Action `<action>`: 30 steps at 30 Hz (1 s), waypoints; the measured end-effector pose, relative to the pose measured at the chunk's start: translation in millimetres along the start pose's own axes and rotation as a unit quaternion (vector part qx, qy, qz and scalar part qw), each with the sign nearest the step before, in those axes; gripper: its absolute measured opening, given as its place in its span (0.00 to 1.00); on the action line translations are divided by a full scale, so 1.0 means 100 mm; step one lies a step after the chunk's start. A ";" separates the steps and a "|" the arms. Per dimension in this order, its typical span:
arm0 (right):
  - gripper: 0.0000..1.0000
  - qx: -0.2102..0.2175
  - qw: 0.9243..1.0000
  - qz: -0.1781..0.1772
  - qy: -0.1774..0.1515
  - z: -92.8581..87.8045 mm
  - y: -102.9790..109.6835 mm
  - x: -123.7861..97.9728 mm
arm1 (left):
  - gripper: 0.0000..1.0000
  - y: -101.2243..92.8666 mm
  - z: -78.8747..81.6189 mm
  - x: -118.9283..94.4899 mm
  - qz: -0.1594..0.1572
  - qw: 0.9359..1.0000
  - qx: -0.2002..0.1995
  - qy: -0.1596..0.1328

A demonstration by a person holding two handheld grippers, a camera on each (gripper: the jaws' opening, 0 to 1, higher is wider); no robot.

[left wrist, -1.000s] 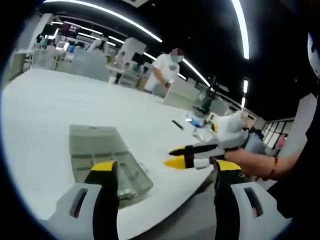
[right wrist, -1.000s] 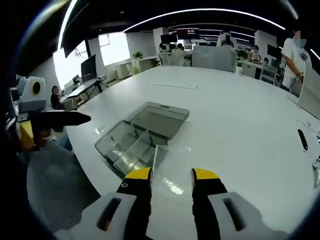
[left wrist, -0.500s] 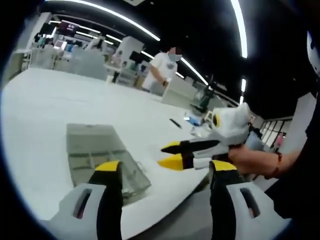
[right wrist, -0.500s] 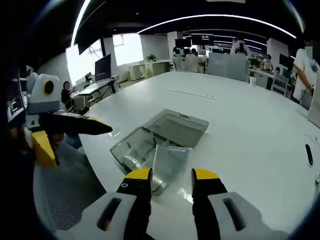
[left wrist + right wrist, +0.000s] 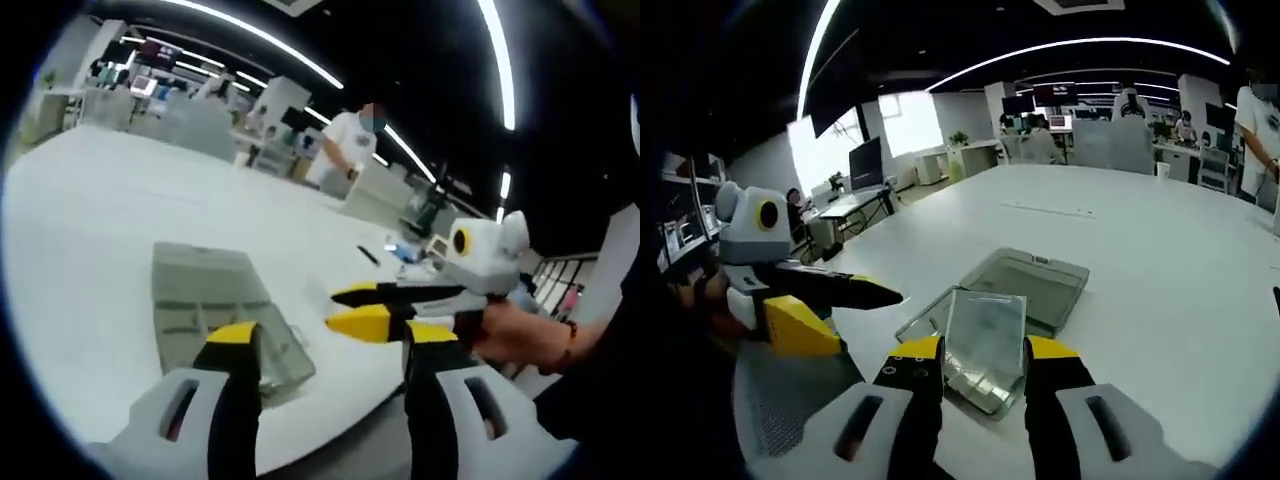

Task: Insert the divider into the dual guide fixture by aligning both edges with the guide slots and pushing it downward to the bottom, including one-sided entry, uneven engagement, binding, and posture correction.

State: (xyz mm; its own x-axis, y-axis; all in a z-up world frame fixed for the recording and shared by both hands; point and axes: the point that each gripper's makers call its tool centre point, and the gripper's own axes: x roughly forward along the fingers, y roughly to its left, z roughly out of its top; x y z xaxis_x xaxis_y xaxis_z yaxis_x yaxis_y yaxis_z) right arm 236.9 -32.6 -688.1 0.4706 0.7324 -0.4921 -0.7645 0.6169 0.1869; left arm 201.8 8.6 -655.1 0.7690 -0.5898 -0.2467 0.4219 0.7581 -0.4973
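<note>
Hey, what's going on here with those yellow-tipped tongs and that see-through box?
A person holds a two-jaw gripper in each hand over a white table. The right gripper is clamped on a clear divider, carried upright above a transparent fixture lying open on the table; the divider is not yet in its slots. The left gripper hangs open near the table's edge, holding nothing. Other people work at desks behind.

left tongs [image 5: 325, 345] spread (empty), right tongs [image 5: 983, 352] clamped
</note>
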 end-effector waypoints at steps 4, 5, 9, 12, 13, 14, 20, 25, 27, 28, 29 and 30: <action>0.27 0.001 1.000 0.010 -0.004 0.02 0.07 0.00 | 0.48 0.03 0.00 -0.01 0.005 1.000 -0.001 -0.001; 0.27 -0.001 1.000 0.012 -0.006 0.02 0.08 0.01 | 0.48 0.04 0.01 0.00 0.006 1.000 -0.004 -0.001; 0.27 0.010 1.000 0.024 -0.012 0.05 0.14 0.02 | 0.43 0.07 0.01 0.00 0.004 1.000 -0.023 0.001; 0.27 0.008 1.000 0.028 -0.010 0.04 0.17 0.04 | 0.40 0.08 0.04 0.00 0.002 0.999 -0.045 -0.011; 0.27 0.008 0.999 0.031 -0.012 0.05 0.19 0.04 | 0.39 0.09 0.04 -0.01 0.003 0.999 -0.046 -0.010; 0.27 0.009 0.999 0.032 -0.013 0.06 0.20 0.04 | 0.37 0.09 0.04 -0.01 0.003 0.999 -0.046 -0.010; 0.27 0.010 0.999 0.045 -0.011 0.07 0.29 0.06 | 0.31 0.13 0.06 -0.01 0.004 0.998 -0.058 -0.015; 0.27 0.005 0.999 0.053 -0.013 0.11 0.35 0.08 | 0.26 0.15 0.09 -0.01 0.004 0.997 -0.069 -0.020; 0.27 0.001 0.998 0.054 -0.013 0.12 0.37 0.08 | 0.24 0.16 0.09 -0.01 0.005 0.997 -0.070 -0.021; 0.27 0.001 0.998 0.054 -0.012 0.12 0.37 0.08 | 0.23 0.17 0.09 -0.01 0.006 0.997 -0.071 -0.020; 0.27 0.000 0.998 0.055 -0.012 0.12 0.38 0.08 | 0.21 0.19 0.09 -0.01 0.009 0.997 -0.075 -0.019; 0.27 -0.001 0.998 0.056 -0.013 0.12 0.39 0.08 | 0.18 0.20 0.09 -0.01 0.009 0.997 -0.078 -0.019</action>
State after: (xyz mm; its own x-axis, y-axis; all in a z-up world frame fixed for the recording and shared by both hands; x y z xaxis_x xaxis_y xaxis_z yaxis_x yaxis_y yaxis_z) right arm 216.2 0.9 -674.1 0.3931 0.8043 -0.4457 -0.8143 0.5296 0.2376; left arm 213.8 26.5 -657.2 0.7949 -0.5626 -0.2271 0.3295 0.7146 -0.6171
